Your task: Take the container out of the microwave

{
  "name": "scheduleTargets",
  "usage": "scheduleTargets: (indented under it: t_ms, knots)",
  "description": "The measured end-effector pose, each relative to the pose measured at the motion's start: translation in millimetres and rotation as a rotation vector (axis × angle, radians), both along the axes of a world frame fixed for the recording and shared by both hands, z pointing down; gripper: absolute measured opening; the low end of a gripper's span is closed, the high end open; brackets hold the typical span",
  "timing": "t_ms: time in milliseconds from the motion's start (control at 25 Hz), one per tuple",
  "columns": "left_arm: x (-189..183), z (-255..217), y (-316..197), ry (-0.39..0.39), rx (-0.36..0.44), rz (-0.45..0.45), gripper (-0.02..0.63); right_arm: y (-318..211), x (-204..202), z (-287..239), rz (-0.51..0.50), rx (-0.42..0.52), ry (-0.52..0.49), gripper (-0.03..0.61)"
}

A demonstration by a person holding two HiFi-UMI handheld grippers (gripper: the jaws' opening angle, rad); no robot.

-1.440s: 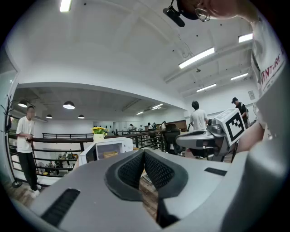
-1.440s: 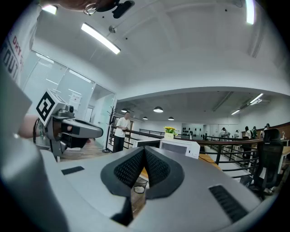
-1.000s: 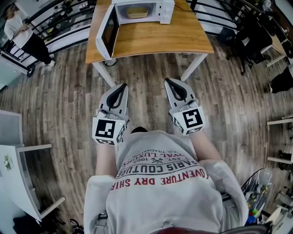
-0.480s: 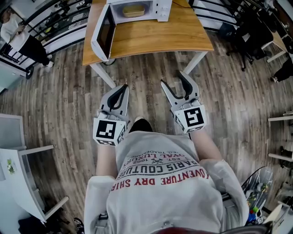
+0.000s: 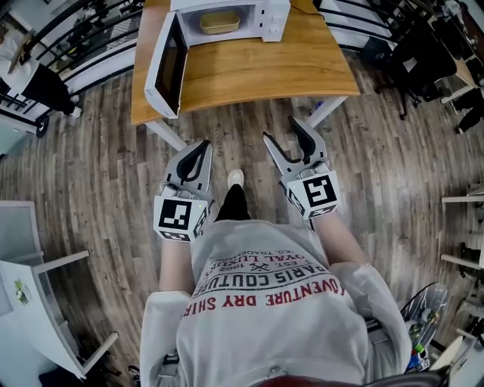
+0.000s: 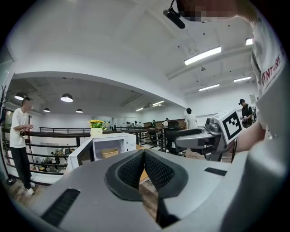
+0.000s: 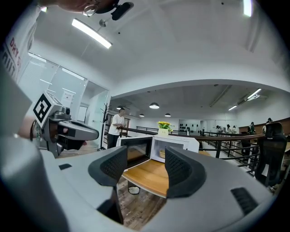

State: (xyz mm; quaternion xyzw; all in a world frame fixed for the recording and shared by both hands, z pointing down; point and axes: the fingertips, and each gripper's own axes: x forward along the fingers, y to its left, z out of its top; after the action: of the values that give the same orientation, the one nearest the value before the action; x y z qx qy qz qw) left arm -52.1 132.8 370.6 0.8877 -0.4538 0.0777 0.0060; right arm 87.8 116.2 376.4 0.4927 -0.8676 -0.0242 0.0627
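A white microwave (image 5: 272, 19) stands on a wooden table (image 5: 257, 68) ahead of me, its door (image 5: 168, 64) swung open to the left. Inside sits a tan container (image 5: 220, 22), also seen in the right gripper view (image 7: 162, 153) and the left gripper view (image 6: 110, 153). Both grippers are held out over the floor, short of the table. My left gripper (image 5: 203, 145) is shut with nothing in it. My right gripper (image 5: 281, 130) is open and empty, and the microwave shows between its pads (image 7: 179, 167).
A pot of yellow flowers (image 7: 164, 127) stands on top of the microwave. A person (image 5: 34, 75) stands by a railing at the far left. Black office chairs (image 5: 423, 53) are at the right, and white furniture (image 5: 30, 302) at the near left. Wood flooring lies underfoot.
The right gripper's jaws went from shut to open. Both grippers and I have moved closer to the table. The left gripper stayed shut.
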Motion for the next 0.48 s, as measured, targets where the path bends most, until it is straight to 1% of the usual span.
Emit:
scheduleTargets:
  t_ms: [240,480]
  knots:
    - [-10,3,-88,0.025,-0.014,0.021,0.017,-84,-14,2,0.008,-0.033,0.023,0.256]
    - [-19,-3,-184,0.035,-0.006,0.05,0.017,-175,-28,3,0.015,-0.059,0.038,0.256]
